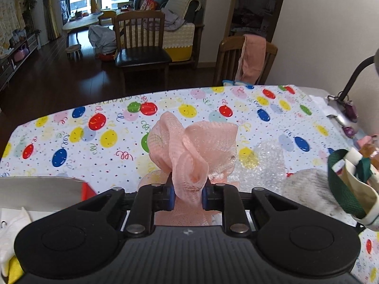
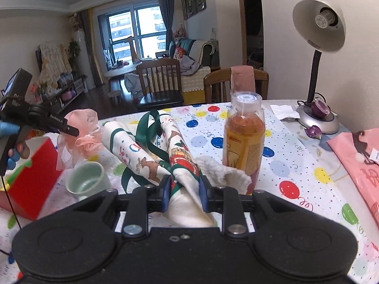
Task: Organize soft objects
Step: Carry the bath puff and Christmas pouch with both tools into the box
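Observation:
My left gripper point(image 1: 188, 195) is shut on a pink mesh bath pouf point(image 1: 193, 149) and holds it above the balloon-print tablecloth point(image 1: 71, 137). The pouf point(image 2: 83, 130) and the left gripper point(image 2: 71, 130) also show at the left of the right wrist view. My right gripper point(image 2: 184, 195) is shut on a white cloth tote bag point(image 2: 165, 149) with Christmas prints and green straps; it also shows at the right edge of the left wrist view point(image 1: 350, 184). A white fluffy cloth point(image 2: 225, 172) lies beside the bag, and shows grey-white in the left wrist view point(image 1: 308, 189).
An orange drink bottle point(image 2: 245, 139) stands just right of the bag. A pale green cup point(image 2: 85, 182) and a red box point(image 2: 30, 179) sit at the left. A desk lamp point(image 2: 317, 71) and a pink packet point(image 2: 355, 165) are at the right. Bubble wrap point(image 1: 265, 163) lies on the table. Chairs point(image 1: 142, 42) stand beyond.

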{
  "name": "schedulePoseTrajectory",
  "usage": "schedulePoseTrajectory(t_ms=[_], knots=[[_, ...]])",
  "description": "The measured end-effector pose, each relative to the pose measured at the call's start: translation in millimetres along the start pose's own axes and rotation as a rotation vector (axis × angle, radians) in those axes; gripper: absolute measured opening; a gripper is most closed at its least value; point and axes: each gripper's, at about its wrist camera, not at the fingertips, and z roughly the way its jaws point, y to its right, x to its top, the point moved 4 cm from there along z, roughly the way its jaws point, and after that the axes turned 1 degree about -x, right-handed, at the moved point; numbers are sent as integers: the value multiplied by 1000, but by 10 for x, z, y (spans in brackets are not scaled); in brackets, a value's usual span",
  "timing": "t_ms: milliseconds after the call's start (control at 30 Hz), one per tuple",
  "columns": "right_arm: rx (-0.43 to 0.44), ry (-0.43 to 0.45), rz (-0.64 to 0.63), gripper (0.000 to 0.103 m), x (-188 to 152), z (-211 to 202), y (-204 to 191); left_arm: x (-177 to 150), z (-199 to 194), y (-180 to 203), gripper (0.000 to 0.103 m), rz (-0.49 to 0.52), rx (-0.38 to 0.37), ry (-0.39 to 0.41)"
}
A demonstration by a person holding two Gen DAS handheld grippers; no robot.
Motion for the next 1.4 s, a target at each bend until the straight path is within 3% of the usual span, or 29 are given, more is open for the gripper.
schedulePoseTrajectory(t_ms=[367, 800, 1133, 1400], knots=[[56, 12, -20, 25, 194, -212, -529, -97, -799, -128, 20, 23, -42, 57], [192, 19, -72, 25, 405, -267, -1374, -339, -1518, -719, 20, -30, -38, 77], [291, 24, -119, 25, 538, -170, -2080, -460, -1893, -1337, 20, -72, 18, 110], [335, -21, -132, 25, 593, 16, -2604, -579, -2034, -1841, 20, -103, 81, 106]])
